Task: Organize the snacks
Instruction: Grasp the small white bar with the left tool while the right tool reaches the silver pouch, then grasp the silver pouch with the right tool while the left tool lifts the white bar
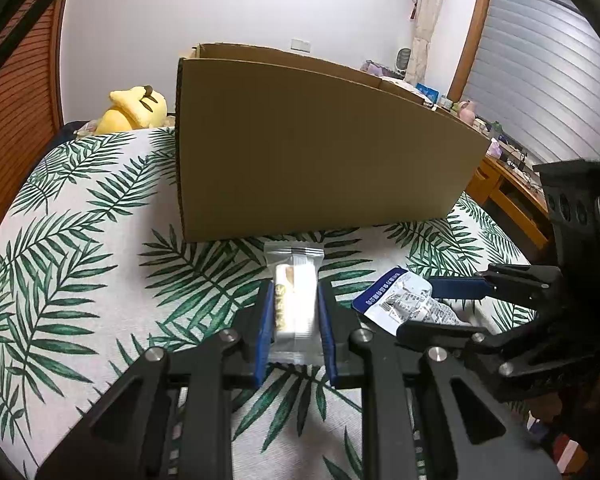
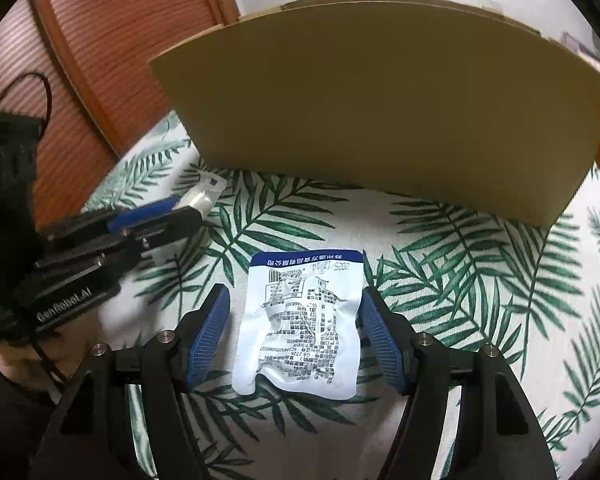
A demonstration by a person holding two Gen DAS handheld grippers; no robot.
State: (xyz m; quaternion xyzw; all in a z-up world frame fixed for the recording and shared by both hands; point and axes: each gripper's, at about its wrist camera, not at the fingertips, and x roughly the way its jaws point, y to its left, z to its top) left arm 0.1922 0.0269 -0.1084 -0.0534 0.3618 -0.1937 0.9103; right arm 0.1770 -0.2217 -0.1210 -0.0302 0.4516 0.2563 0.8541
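Observation:
A clear-wrapped cream snack bar [image 1: 294,304] lies on the leaf-print cloth, and my left gripper [image 1: 294,300] is shut on it, blue pads against both its sides. It also shows in the right wrist view [image 2: 204,196]. A white and blue snack packet [image 2: 304,324] lies printed side up between the fingers of my right gripper [image 2: 296,300], which is open, pads apart from its edges. The packet [image 1: 400,304] and right gripper [image 1: 452,308] show at the right of the left wrist view. A brown cardboard box [image 1: 320,160] stands just behind both snacks; its inside is hidden.
The leaf-print cloth [image 1: 80,260] covers the surface. A yellow plush toy [image 1: 136,110] lies behind the box at the left. A wooden desk with clutter [image 1: 508,168] stands at the right, and a wooden slatted door [image 2: 112,40] at the left.

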